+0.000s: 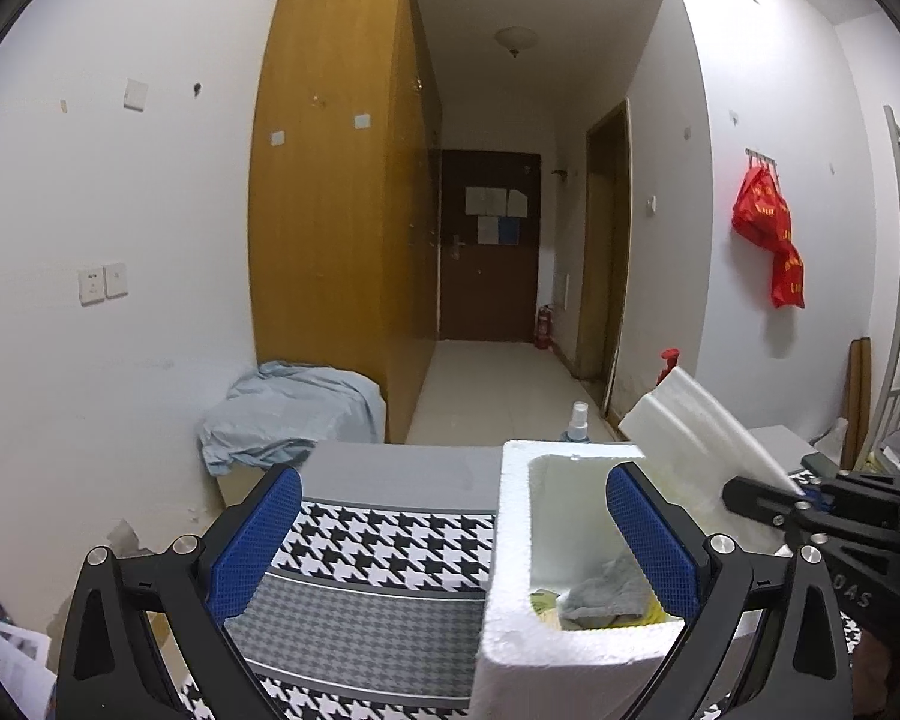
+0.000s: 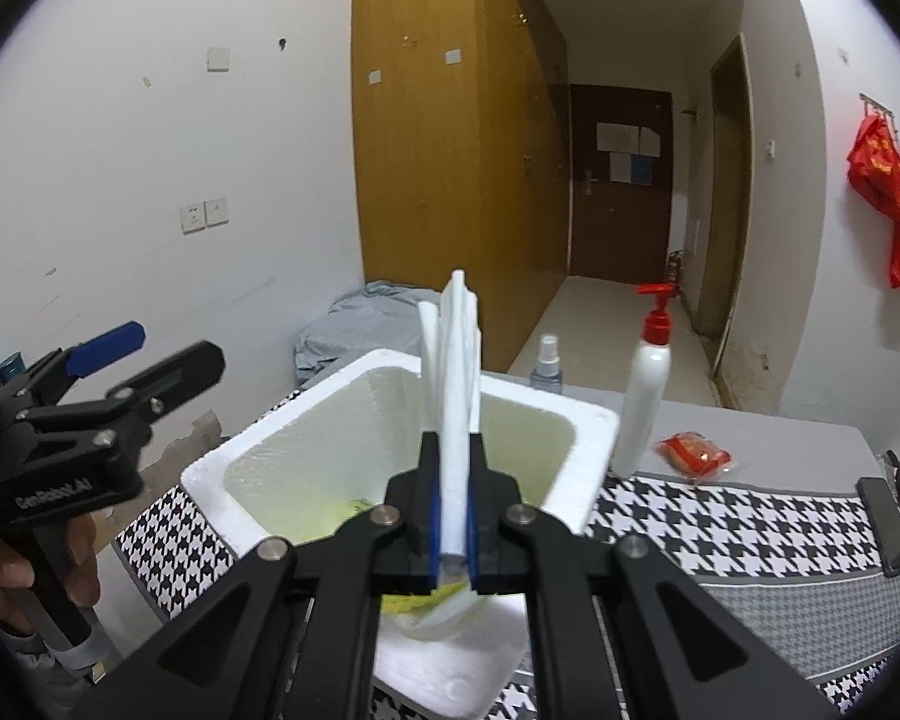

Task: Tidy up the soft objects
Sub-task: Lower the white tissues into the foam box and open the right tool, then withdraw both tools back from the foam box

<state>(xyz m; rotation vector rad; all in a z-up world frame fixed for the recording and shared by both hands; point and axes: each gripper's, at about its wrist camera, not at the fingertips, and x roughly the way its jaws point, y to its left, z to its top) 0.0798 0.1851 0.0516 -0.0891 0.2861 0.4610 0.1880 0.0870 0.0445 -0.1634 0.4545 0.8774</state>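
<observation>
Right gripper (image 2: 453,516) clamping foam lid (image 2: 457,372) upright, above foam box (image 2: 402,414)

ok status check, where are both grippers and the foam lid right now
Left gripper open, holding nothing, beside foam box. Right gripper shut on foam lid, held on edge above the box. Grey cloth inside. Nothing blocking.

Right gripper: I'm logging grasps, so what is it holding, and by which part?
The right gripper is shut on the white foam lid, pinching its near edge, above the foam box. The left gripper is open, holding nothing.
</observation>
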